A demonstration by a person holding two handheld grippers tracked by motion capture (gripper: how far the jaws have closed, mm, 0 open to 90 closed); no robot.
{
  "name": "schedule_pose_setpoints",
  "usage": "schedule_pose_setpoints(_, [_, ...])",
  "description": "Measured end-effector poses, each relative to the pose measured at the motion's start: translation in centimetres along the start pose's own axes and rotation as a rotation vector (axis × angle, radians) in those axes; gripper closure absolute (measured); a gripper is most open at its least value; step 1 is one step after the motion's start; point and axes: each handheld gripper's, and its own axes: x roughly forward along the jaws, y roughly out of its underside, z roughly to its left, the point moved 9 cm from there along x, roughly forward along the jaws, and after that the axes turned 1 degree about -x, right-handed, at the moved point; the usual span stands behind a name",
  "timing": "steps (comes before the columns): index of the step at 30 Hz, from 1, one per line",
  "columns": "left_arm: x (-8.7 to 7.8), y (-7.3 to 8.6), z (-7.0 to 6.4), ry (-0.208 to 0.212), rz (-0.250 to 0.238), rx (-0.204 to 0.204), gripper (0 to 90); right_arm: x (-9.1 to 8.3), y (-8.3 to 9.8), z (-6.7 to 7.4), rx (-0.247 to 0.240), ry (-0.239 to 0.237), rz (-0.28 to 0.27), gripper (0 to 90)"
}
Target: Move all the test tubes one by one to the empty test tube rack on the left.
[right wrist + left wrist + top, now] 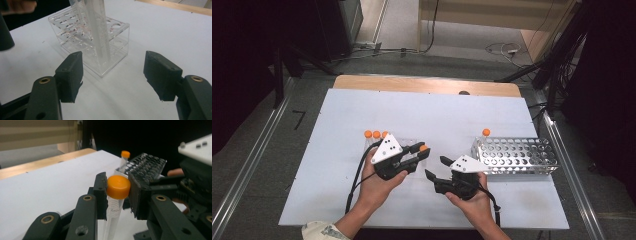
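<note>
1. While I hold the left gripper (pixel 117 192) above the white bench (pixel 437 115), its fingers (pixel 100 192) are clamped on the orange cap of a clear plastic tube (pixel 118 187), which hangs upright between them.
2. My right gripper (pixel 113 75) has its fingers (pixel 70 72) spread apart with nothing between them, facing the clear acrylic rack (pixel 100 50).
3. One orange-capped tube (pixel 486 133) stands in the perforated metal rack (pixel 517 156).
</note>
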Motion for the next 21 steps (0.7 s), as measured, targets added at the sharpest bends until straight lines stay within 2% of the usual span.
schedule_pose_setpoints(6, [-1.9,-2.5,3.2,-0.067,-0.051,-0.037,71.1,0.0,0.2,-0.3,0.003,0.006,0.005,31.1])
schedule_pose_setpoints(11, [-3.2,-3.7,5.7,-0.134,-0.090,-0.054,71.1,0.1,0.3,-0.3,0.008,0.006,0.013,31.7])
schedule_pose_setpoints(15, [-3.5,-3.5,7.1,-0.177,-0.086,-0.056,71.1,0.2,0.4,-0.3,0.010,0.004,0.018,32.0])
schedule_pose_setpoints(21, [-2.7,-2.1,8.2,-0.223,-0.037,-0.040,71.0,0.2,0.5,-0.3,0.009,0.004,0.024,32.6])
